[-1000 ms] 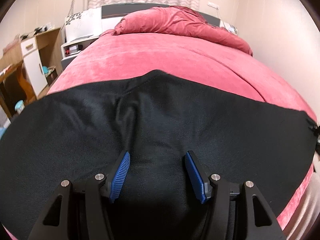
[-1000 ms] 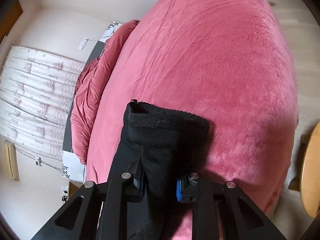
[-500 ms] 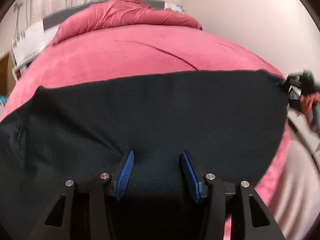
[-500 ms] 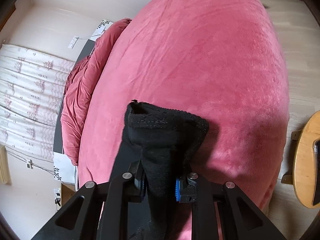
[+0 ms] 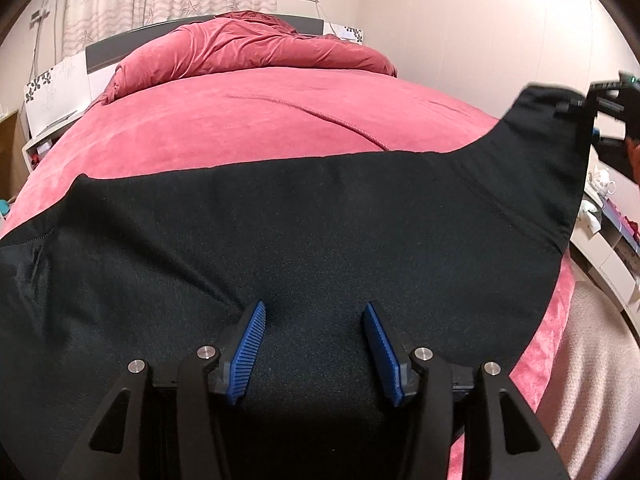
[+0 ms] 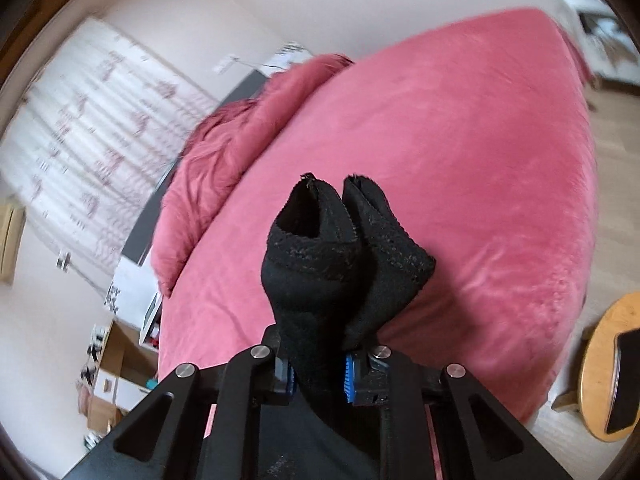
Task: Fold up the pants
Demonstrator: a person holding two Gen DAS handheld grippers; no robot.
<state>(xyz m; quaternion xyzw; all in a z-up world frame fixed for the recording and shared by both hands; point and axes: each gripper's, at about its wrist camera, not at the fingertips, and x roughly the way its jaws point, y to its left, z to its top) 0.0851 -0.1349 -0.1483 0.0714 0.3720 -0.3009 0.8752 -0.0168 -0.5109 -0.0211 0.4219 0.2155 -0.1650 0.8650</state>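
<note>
Here the black knit pants [image 5: 320, 232] lie spread across the pink plush bed cover [image 5: 240, 128], with the far leg end lifted off it by your right gripper [image 6: 318, 376], whose fingers have been closing and now pinch the two bunched cuffs. Your left gripper [image 5: 314, 344] rests over the middle of the cloth, fingers spread, gripping nothing. You appear to be starting the lengthwise fold; next, carry the cuffs across toward the waistband.
</note>
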